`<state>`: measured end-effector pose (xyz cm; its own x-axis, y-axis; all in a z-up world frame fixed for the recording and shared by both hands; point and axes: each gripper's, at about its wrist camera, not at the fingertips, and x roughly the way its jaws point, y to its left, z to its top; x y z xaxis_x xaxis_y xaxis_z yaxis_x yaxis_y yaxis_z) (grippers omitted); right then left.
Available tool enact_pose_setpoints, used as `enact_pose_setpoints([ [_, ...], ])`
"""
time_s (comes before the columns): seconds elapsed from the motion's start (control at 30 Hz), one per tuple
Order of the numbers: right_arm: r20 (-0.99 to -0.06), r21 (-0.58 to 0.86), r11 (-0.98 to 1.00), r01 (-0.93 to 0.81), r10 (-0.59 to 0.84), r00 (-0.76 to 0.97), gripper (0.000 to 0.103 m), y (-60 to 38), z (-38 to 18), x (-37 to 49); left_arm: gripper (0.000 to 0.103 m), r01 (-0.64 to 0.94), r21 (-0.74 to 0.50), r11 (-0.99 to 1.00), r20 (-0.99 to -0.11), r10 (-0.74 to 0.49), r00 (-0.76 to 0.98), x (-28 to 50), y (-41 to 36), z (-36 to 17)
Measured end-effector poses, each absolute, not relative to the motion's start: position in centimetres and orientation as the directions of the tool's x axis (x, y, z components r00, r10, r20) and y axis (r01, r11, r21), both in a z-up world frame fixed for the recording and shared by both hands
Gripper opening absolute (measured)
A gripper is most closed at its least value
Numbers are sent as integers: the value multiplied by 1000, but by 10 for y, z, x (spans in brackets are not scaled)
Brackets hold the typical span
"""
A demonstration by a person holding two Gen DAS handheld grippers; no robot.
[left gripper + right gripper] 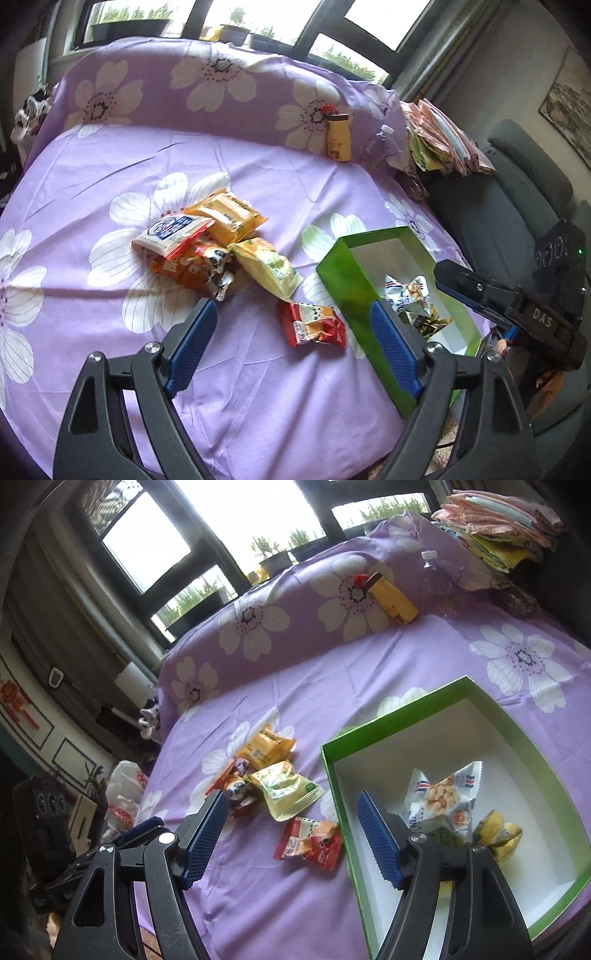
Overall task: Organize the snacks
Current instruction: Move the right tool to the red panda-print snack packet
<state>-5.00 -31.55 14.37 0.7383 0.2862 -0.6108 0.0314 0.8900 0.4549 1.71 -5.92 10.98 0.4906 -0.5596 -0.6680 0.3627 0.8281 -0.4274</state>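
One loose packet matters most here: the small red and orange foil snack packet (312,324) lying flat on the purple flower-print bed sheet (258,387). In the left wrist view it sits just ahead of the left gripper (293,343), between the lines of its two blue-padded fingers and a little toward the right-hand one. The jaws stand wide with nothing between them. The packet's long axis runs roughly across the gap, slightly slanted. Beyond it, ahead and to the left, is the heap of mixed snack packets (214,251). The green cardboard box with white inside (343,288) is ahead to the right, already holding a few packets.

In the right wrist view the same red packet (309,843) again lies ahead between the finger lines of the right gripper (291,838), whose jaws are partly spread and empty. Its right finger overlaps the box's near corner (332,760) in the picture, with crumpled packets (447,801) inside just beyond.

Both grippers look about equally near; the left, opened wider, seems the likelier to reach forward and down.
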Motion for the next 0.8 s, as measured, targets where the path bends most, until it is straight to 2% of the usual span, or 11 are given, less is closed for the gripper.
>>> enact_pose_setpoints([
  [0.33,-675,509,861,-20,413,611,73,-271,110,-20,84,227,-432,873,-777,-488,398,42,-57,63],
  [0.53,-754,460,888,7,386,532,73,-251,83,-9,81,138,-354,925,-822,-378,426,45,-47,49],
  [0.63,-769,459,888,32,379,515,72,-251,77,-7,74,146,-421,895,-811,-444,382,45,-51,40],
  [0.8,-727,512,857,63,393,562,72,-268,89,-14,64,197,-488,850,-793,-526,305,42,-80,27],
])
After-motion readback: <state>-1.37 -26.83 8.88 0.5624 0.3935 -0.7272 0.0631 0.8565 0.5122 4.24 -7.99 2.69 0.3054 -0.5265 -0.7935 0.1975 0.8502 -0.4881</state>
